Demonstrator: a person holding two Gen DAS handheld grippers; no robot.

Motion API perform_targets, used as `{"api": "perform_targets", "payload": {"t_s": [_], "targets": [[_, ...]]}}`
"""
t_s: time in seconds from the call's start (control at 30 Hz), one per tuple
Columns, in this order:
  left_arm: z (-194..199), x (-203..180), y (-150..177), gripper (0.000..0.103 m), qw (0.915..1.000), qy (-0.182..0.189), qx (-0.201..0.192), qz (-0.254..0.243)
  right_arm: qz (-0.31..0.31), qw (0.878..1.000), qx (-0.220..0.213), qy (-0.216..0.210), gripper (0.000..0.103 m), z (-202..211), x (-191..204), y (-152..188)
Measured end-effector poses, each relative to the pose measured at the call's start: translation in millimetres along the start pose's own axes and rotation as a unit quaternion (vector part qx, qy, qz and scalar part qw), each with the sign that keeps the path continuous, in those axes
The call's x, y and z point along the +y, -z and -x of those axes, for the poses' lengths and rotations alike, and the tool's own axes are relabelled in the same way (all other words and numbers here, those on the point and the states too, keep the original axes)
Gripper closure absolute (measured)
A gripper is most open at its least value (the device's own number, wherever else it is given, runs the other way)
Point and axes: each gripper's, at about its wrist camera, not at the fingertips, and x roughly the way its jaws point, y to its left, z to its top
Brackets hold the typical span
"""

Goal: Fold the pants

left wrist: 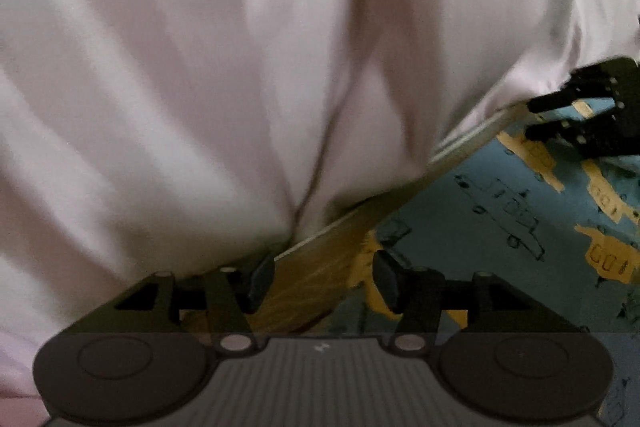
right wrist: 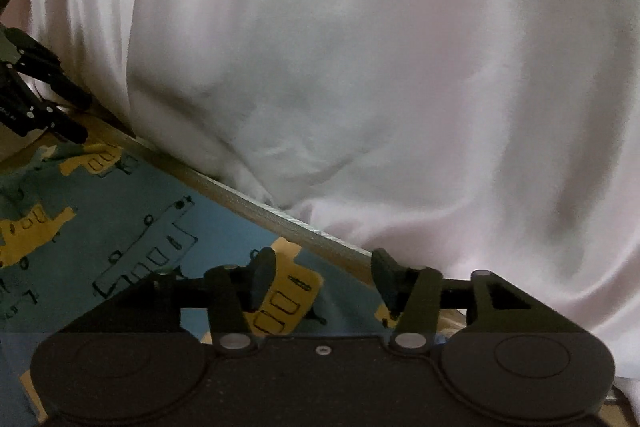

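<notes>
1. Covering most of both wrist views, the pale pinkish-white, smooth fabric pants (left wrist: 208, 75) are seen lying in soft folds on a wooden bench (left wrist: 320, 259); the cloth reaches the bench's near edge.
2. A dark crease is seen in the cloth near that edge in the left wrist view; the views are blurred, so seams cannot be told.
3. The left gripper (left wrist: 323, 281) is held with its jaws parted, nothing being gripped; its left pad (left wrist: 260, 279) is just beside the fabric's edge.
4. The right gripper (right wrist: 323, 279) is likewise parted and empty, poised over the bench edge beside the cloth.
5. Each gripper is seen from the other's camera, near the fabric's edge.
6. Below the bench edge, a blue floor mat printed with yellow shapes and line-drawn vehicles (right wrist: 120, 211) is shown.
</notes>
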Motion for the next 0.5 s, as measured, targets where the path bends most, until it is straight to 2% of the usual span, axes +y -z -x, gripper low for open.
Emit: {"api": "perform_targets", "payload": {"t_s": [0.13, 0.23, 0.33, 0.37, 0.43, 0.47, 0.5], "targets": [[2.6, 8.8, 3.5, 0.042, 0.9994, 0.024, 0.015, 0.020, 0.017, 1.000, 0.009, -0.008, 0.039, -4.3, 5.3, -4.4], [-3.3, 6.8, 6.3, 0.044, 0.9981, 0.041, 0.040, 0.021, 0.008, 0.999, 0.031, -0.018, 0.040, -17.7, 6.7, -8.3], [-7.7, 5.9, 5.3, 0.050, 0.9951, 0.064, 0.063, 0.041, 0.002, 0.999, 0.045, -0.024, 0.045, -22.2, 5.3, -10.2], [-8.4, 4.9, 5.0, 0.053, 0.9950, 0.060, 0.067, 0.043, -0.009, 0.998, 0.050, -0.031, 0.056, -23.2, 3.3, -11.2], [-15.5, 0.3, 2.7, 0.070, 0.9956, 0.045, 0.074, 0.034, -0.026, 0.997, 0.056, -0.041, 0.069, -23.5, 1.0, -12.9], [-15.8, -2.3, 1.1, 0.077, 0.9959, 0.043, 0.075, 0.027, -0.024, 0.997, 0.059, -0.039, 0.081, -22.9, 1.6, -13.8], [-16.1, -3.9, -0.2, 0.089, 0.9951, 0.051, 0.080, 0.026, -0.023, 0.997, 0.061, -0.041, 0.090, -21.8, 1.9, -14.1]]}}
